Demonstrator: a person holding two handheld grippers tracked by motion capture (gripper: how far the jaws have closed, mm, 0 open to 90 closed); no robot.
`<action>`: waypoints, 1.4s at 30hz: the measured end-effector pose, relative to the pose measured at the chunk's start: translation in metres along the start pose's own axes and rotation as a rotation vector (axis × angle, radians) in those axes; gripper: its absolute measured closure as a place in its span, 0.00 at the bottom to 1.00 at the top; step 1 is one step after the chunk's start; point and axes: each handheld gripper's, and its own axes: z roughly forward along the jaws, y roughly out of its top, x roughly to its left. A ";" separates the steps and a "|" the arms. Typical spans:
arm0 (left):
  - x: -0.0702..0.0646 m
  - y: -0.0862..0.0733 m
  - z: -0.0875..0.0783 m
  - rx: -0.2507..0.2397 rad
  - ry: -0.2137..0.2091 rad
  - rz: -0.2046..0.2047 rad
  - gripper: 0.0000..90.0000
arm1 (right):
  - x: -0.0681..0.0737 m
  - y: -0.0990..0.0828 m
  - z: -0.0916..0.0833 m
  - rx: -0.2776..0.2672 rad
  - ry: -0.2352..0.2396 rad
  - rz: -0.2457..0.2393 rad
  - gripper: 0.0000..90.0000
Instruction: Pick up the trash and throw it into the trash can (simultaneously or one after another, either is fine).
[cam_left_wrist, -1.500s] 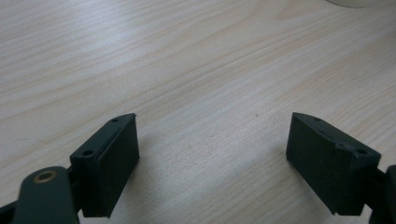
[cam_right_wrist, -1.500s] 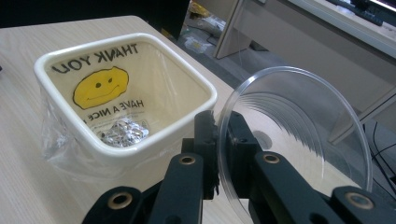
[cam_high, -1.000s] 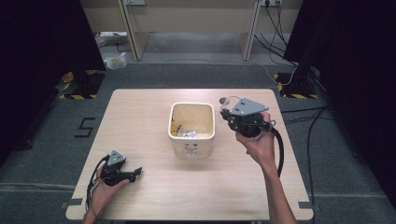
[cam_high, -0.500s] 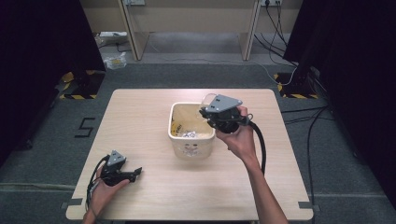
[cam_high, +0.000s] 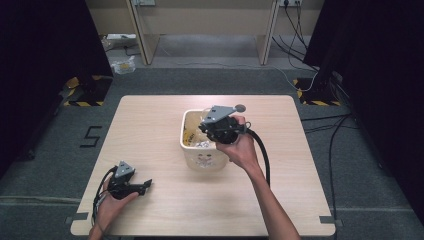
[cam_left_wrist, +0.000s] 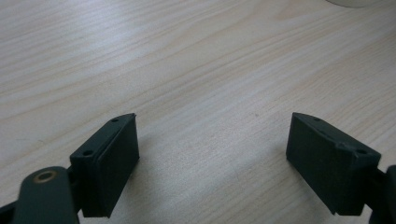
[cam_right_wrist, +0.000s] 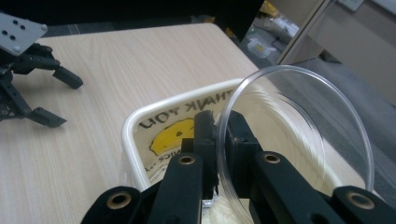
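My right gripper (cam_high: 210, 131) hangs over the bin (cam_high: 189, 150) that stands near the middle of the table (cam_high: 150, 125), and its jaws are pinched together on the rim of a clear round cup (cam_right_wrist: 299, 140). In the right gripper view the cup's thin wall runs straight between the two black pads, with one pad inside the rim and the other outside, and the cup lies tipped on its side, its open mouth turned toward the camera. Below it I see the bin's cream rim and, inside, a yellow patch with dark lettering. From the high view the bin holds small pale bits that I cannot make out. My left gripper (cam_high: 142, 186) rests low on the table near the front left corner, well apart from the bin, in my left hand (cam_high: 112, 205). Its jaws stand wide apart, with only bare wood between them in the left gripper view. A black cable (cam_high: 262, 150) loops from the right gripper back along my forearm.
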 end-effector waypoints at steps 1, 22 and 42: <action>0.000 0.000 0.000 0.000 0.000 0.000 0.18 | 0.000 0.000 0.000 0.000 0.000 0.000 0.94; 0.000 0.000 0.000 0.003 0.000 0.000 0.18 | 0.000 -0.016 0.040 0.107 0.059 0.042 0.93; 0.000 0.000 0.000 0.000 0.000 0.000 0.18 | -0.005 -0.027 0.053 0.160 0.067 0.116 0.72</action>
